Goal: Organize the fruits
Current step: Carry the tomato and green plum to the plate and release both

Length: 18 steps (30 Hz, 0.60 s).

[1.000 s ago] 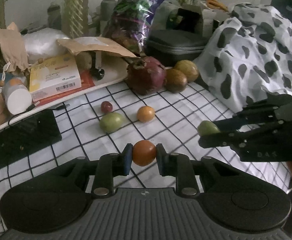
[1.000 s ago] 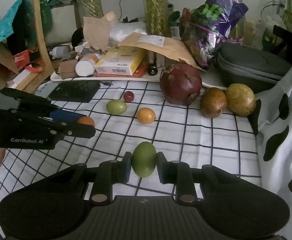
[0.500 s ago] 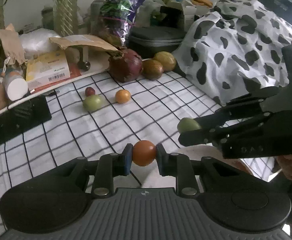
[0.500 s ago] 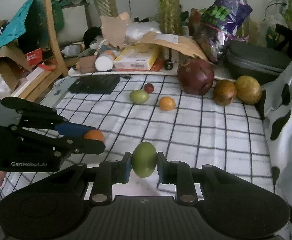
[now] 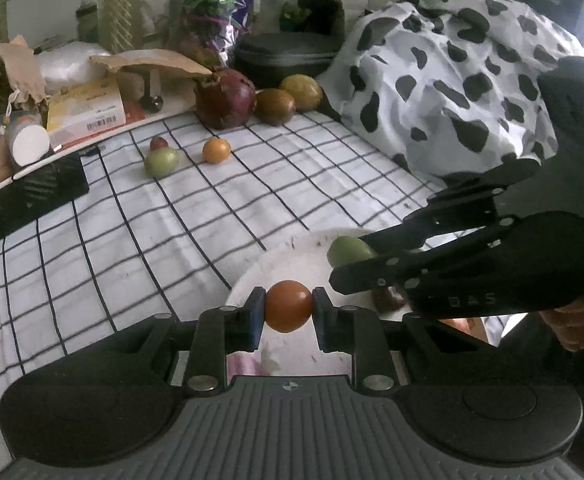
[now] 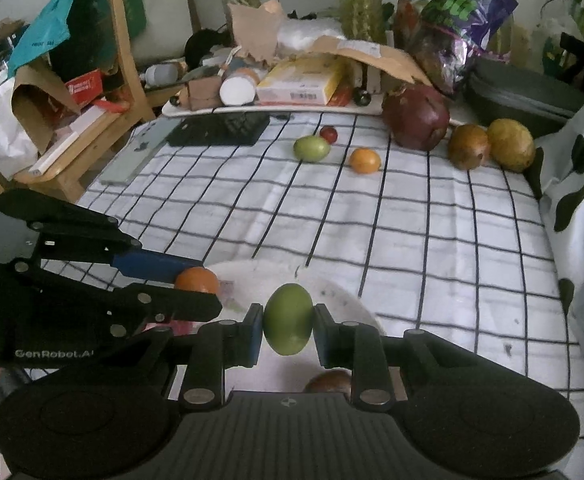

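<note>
My left gripper (image 5: 287,307) is shut on a small orange fruit (image 5: 288,306) and holds it above a white plate (image 5: 292,258) at the near edge of the checked cloth. My right gripper (image 6: 287,319) is shut on a green fruit (image 6: 287,319), also above the plate (image 6: 344,296). A brown fruit (image 6: 328,382) lies on the plate under the right gripper. In the right wrist view the left gripper (image 6: 197,280) is at the left with its orange fruit. In the left wrist view the right gripper (image 5: 348,254) is at the right with its green fruit.
On the far cloth lie a green fruit (image 6: 311,149), a small red fruit (image 6: 328,134), an orange fruit (image 6: 365,160), a large dark red fruit (image 6: 416,122) and two brown-yellow fruits (image 6: 488,147). Clutter of boxes lines the back. A cow-print cloth (image 5: 452,72) lies right.
Both grippers have drawn back toward the near edge with their fruits. The white plate has come into view beneath them, and the loose fruits look farther away.
</note>
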Each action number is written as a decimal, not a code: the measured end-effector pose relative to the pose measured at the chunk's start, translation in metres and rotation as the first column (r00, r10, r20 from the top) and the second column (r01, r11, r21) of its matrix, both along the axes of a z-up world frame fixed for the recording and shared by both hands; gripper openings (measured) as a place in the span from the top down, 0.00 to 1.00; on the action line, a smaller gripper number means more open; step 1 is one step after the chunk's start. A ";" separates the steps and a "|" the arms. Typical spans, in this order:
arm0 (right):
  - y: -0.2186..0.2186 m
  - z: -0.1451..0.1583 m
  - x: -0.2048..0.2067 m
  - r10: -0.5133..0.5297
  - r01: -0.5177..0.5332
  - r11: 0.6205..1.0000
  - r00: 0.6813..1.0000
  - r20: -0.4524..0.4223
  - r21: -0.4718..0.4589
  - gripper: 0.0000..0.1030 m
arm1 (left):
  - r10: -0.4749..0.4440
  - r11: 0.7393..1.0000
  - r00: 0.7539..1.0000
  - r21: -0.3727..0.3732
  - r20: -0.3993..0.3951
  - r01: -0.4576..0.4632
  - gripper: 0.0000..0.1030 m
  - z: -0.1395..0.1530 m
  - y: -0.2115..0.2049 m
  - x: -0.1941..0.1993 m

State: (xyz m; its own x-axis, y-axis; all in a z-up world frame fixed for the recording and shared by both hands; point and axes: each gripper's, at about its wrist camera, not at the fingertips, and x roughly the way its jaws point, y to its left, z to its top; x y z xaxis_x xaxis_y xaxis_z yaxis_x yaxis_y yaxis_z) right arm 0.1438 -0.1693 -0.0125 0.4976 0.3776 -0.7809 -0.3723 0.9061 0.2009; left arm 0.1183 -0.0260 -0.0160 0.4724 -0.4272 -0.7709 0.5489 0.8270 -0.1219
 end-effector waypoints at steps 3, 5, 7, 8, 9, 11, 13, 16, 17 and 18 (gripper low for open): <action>0.003 -0.005 -0.003 0.004 -0.004 1.000 1.000 -0.023 -0.013 0.73 | 0.006 1.000 1.000 0.027 -0.002 -0.006 0.76 -0.004 -0.001 -0.005; 0.005 -0.008 -0.004 0.007 -0.008 1.000 1.000 -0.030 -0.027 0.73 | 0.005 0.999 1.000 0.047 -0.003 -0.005 0.76 -0.007 -0.001 -0.007; 0.006 -0.010 -0.002 0.009 -0.010 0.999 0.999 -0.037 -0.031 0.73 | 0.001 0.998 1.000 0.070 -0.007 -0.001 0.76 -0.011 -0.001 -0.007; 0.006 -0.011 -0.002 0.007 -0.009 0.999 0.999 -0.040 -0.034 0.73 | 0.002 0.997 1.000 0.080 -0.009 -0.001 0.76 -0.012 -0.001 -0.006; 0.006 -0.012 0.000 0.004 -0.006 0.999 0.999 -0.044 -0.037 0.73 | 0.003 0.996 1.000 0.092 -0.009 -0.002 0.76 -0.014 -0.001 -0.007; 0.006 -0.013 0.001 0.005 -0.007 0.999 0.999 -0.049 -0.041 0.73 | 0.006 0.992 1.000 0.128 -0.003 -0.005 0.76 -0.018 -0.002 -0.007; 0.007 -0.015 0.004 0.008 -0.011 0.999 0.998 -0.059 -0.046 0.73 | -0.011 0.991 1.000 0.133 -0.003 0.011 0.76 -0.020 -0.002 -0.007; 0.009 -0.017 0.008 0.011 -0.014 0.998 0.998 -0.063 -0.055 0.73 | -0.031 0.988 0.999 0.152 0.009 0.030 0.76 -0.022 -0.005 -0.009; 0.009 -0.017 0.008 0.012 -0.016 0.998 0.998 -0.065 -0.053 0.73 | -0.038 0.986 0.999 0.160 0.014 0.035 0.75 -0.022 -0.006 -0.010; 0.009 -0.018 0.009 0.014 -0.017 0.999 0.998 -0.067 -0.051 0.73 | -0.045 0.985 0.999 0.169 0.018 0.041 0.75 -0.022 -0.008 -0.010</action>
